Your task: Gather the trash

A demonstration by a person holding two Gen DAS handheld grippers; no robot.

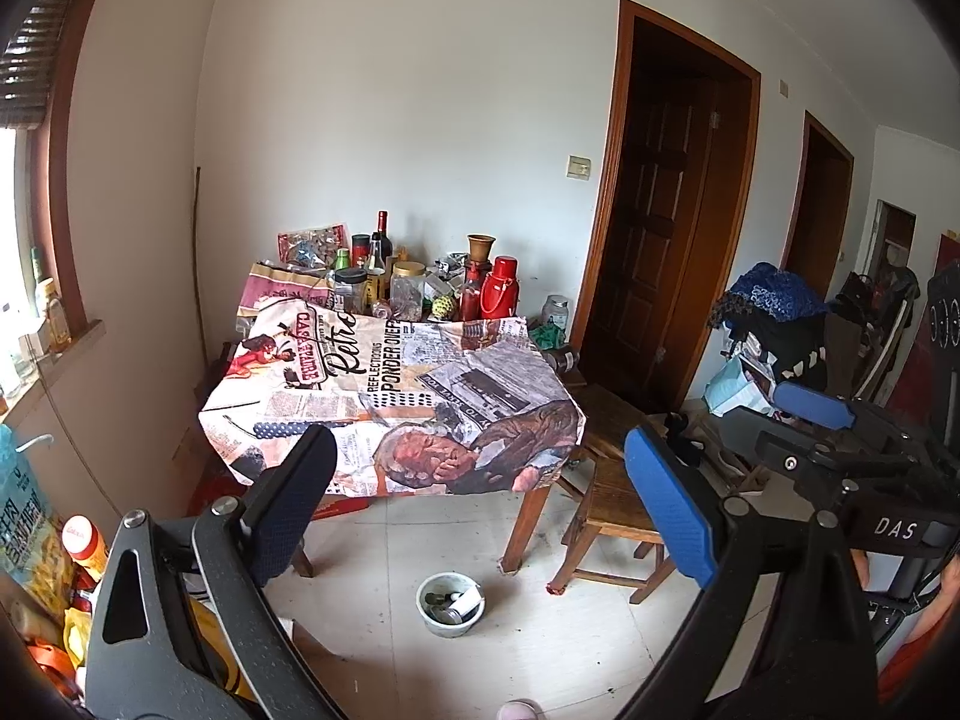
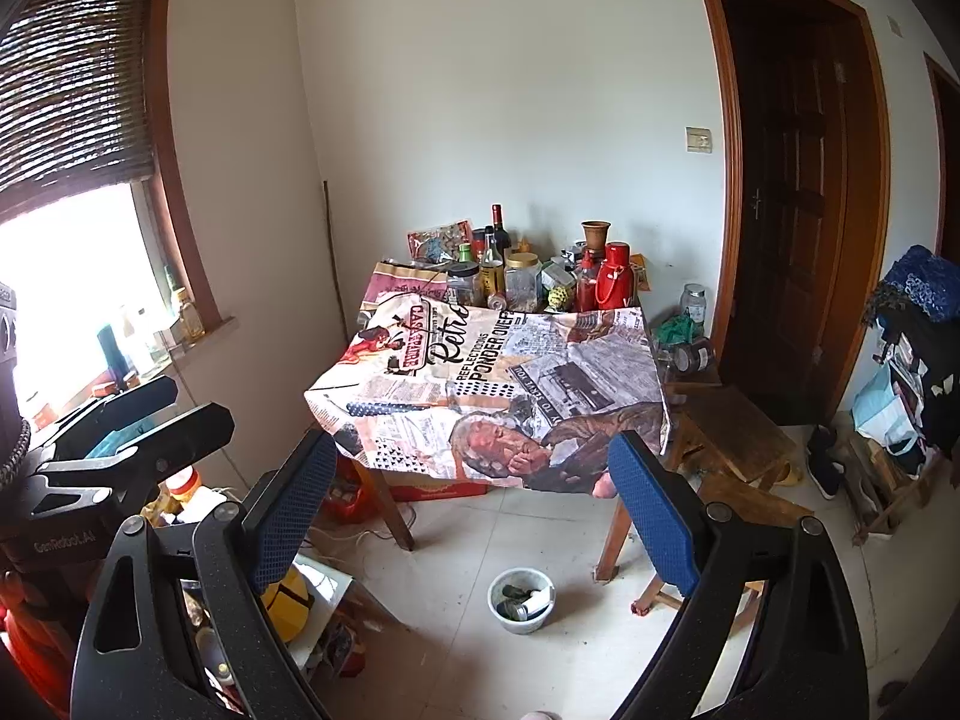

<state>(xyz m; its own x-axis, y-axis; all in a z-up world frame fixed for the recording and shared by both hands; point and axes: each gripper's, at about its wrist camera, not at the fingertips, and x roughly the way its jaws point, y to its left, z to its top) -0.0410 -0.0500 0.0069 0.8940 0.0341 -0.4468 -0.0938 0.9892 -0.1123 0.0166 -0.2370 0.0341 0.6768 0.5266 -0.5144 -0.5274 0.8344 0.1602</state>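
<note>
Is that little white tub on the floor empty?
No. The white tub by the table leg holds several small items, seemingly bottles or cans; what exactly is unclear.

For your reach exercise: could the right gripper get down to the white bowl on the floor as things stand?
Probably yes: the right gripper is open and empty, and bare floor surrounds the bowl beside the table leg.
</note>
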